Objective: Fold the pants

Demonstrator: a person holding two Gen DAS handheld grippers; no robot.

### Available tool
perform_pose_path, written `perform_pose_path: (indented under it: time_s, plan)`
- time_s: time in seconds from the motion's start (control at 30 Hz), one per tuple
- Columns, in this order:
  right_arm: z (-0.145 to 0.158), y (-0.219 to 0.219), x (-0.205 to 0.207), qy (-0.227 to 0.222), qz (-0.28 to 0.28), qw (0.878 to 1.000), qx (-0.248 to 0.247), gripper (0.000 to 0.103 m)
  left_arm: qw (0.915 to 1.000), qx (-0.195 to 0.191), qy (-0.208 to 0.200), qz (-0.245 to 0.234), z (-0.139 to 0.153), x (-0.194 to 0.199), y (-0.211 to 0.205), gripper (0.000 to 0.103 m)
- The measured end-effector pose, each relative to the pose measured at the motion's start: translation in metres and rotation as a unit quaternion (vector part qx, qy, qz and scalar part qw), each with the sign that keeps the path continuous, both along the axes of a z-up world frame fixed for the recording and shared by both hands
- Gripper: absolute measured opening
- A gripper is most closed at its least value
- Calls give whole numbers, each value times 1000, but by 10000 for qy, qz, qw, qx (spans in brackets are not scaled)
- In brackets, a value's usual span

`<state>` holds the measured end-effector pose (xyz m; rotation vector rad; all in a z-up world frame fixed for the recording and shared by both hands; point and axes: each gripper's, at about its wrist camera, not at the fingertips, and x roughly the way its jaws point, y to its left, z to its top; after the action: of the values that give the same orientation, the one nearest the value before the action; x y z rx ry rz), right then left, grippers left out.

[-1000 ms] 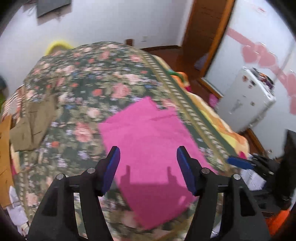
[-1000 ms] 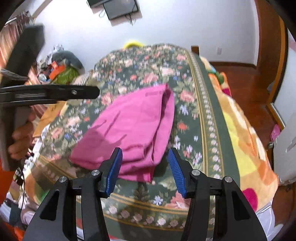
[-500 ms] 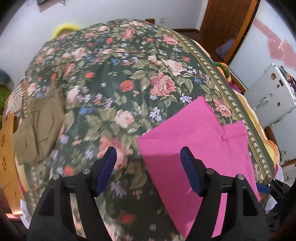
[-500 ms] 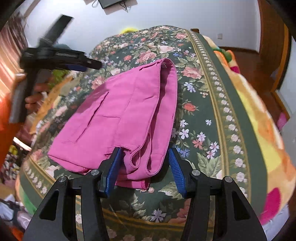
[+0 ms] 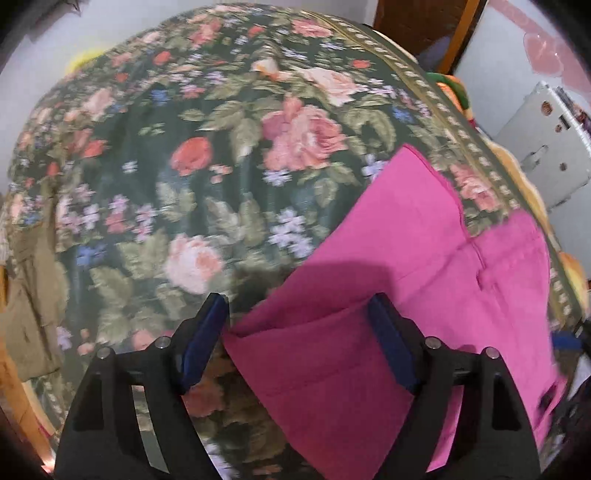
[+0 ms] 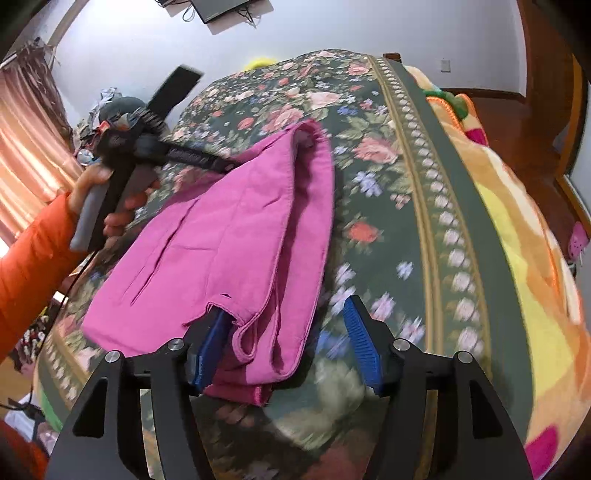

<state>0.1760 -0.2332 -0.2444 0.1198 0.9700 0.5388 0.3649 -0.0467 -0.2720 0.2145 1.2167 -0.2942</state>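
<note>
Lying nearest, the pink pants (image 6: 229, 236) sit folded on the floral bedspread (image 6: 384, 206); the left gripper (image 5: 301, 341) and right gripper (image 6: 284, 347) both gape unclenched around its edges. Farther off stand a white wall (image 6: 332, 29) and pink curtain (image 6: 26, 147).

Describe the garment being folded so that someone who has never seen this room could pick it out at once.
Start at the bed with the dark green floral bedspread. The pink pants lie folded along its near edge, with the open jaws of the left gripper and right gripper at opposite ends. They are solid bright pink, unlike the olive-brown garment at the bed's far side.
</note>
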Motion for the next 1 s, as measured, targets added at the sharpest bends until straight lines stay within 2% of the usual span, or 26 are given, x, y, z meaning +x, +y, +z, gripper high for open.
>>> perform_pose_path:
  time_s: [0.13,0.23,0.27,0.43,0.53,0.67,0.77,0.9,0.93,1.0]
  plan:
    - [0,-5,23,-96,-112,9994,-305,56,9996,179,-146,191,0,-18,24,78]
    - [1,-7,39,-120,-178,9986,-490,56,9978,563,-289,179,2,-43,29,78]
    - [4,-8,44,-135,-227,9981,-561,56,9976,581,-255,260,3,-50,31,78]
    - [27,-14,46,-322,-388,9973,-528,56,9958,193,1,890,11,-83,59,78]
    - [42,-13,31,-435,-335,9977,-406,58,9945,176,-34,1036,19,-107,62,78]
    - [48,-6,14,-443,-203,9982,-361,58,9938,202,-74,1095,29,-135,61,78]
    - [44,0,0,-358,-73,9988,-313,58,9922,-18,-170,1238,35,-156,66,77]
    - [21,11,-14,-124,150,9992,-363,58,9905,84,-476,1291,40,-184,69,78]
    - [12,13,-16,-62,118,9989,-460,58,9895,55,-511,1350,40,-191,72,78]
    - [3,10,-20,12,-9,9994,-350,58,9872,-52,-538,1500,42,-200,80,78]
